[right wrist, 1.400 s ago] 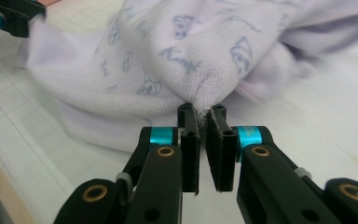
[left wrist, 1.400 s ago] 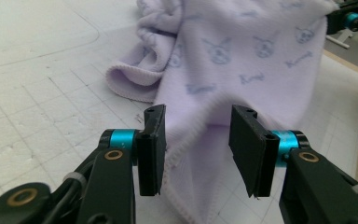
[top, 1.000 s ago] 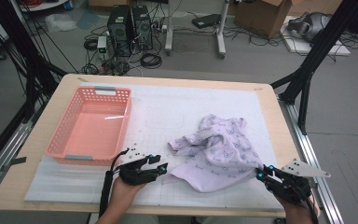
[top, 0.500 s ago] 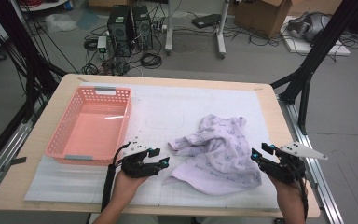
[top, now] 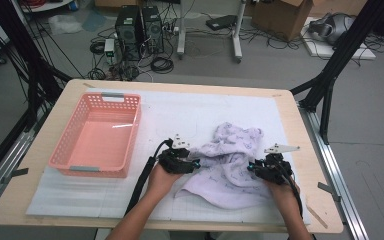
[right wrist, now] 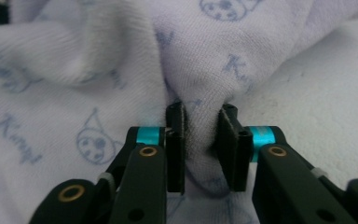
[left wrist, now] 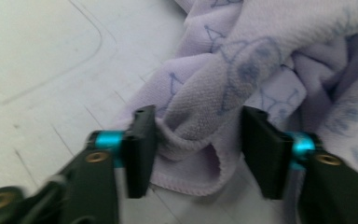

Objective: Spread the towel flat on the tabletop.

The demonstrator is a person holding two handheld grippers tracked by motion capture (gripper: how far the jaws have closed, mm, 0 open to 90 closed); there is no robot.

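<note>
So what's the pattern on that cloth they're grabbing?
The cloth is pale lilac with small blue doodle faces and scribbled lettering, clearest in the right gripper view.

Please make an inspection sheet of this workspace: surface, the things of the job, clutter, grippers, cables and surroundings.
Surface: wooden table covered by a white gridded mat.
Job's things: crumpled lilac printed towel on the mat, right of centre; empty pink plastic basket on the left.
Clutter: nothing seen on the table.
Grippers: left gripper at the towel's left edge, a hemmed fold between its jaws, which have just been closing; the far pad is not yet on the cloth. Right gripper at the towel's right edge, jaws just closed, pinching a ridge of cloth.
Cables: a black cable trails from the left gripper along the forearm; loose cables on the floor.
Surroundings: two computer towers, cardboard box, black frame posts.
</note>
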